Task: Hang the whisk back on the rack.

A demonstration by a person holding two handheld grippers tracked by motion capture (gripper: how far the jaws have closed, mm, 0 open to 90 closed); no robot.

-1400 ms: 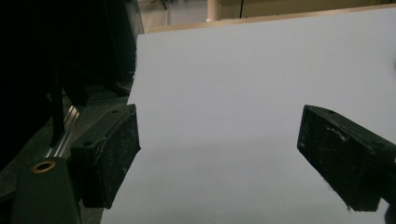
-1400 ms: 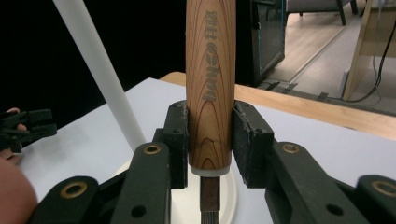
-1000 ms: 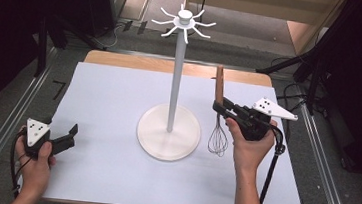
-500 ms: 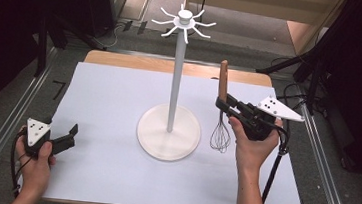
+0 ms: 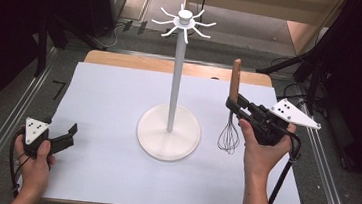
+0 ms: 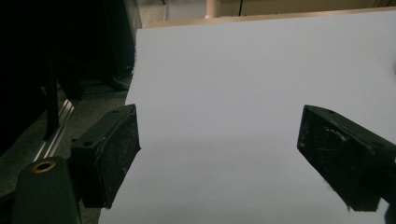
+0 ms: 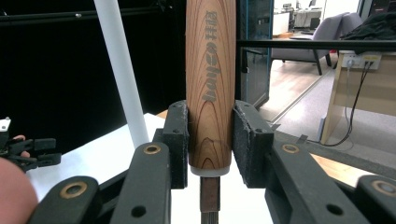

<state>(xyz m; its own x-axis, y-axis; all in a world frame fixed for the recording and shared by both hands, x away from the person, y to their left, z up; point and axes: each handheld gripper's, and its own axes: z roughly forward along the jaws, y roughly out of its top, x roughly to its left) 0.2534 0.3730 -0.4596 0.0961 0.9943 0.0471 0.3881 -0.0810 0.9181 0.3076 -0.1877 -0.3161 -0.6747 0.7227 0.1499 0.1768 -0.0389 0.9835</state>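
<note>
A whisk (image 5: 231,112) with a wooden handle (image 7: 209,84) and dark wire head hangs upright, lifted above the white table (image 5: 108,105). My right gripper (image 5: 234,105) is shut on the handle's lower end; in the right gripper view both pads press the wood. It sits to the right of a tall white hook stand (image 5: 175,76), whose pole (image 7: 122,70) rises from a round base (image 5: 168,133). At the table's near left corner my left gripper (image 5: 67,136) rests low and open, with nothing between its jaws in the left gripper view (image 6: 219,154).
The stand's top carries several curved white hooks (image 5: 184,22). A metal rail (image 5: 6,125) runs along the table's left side and another on the right. Dark equipment and cables stand beyond the far edge. The person's forearms enter from the bottom.
My right gripper has risen with the whisk and drifted slightly away from the person; the wire head has lifted higher above the table. The left gripper has stayed still.
</note>
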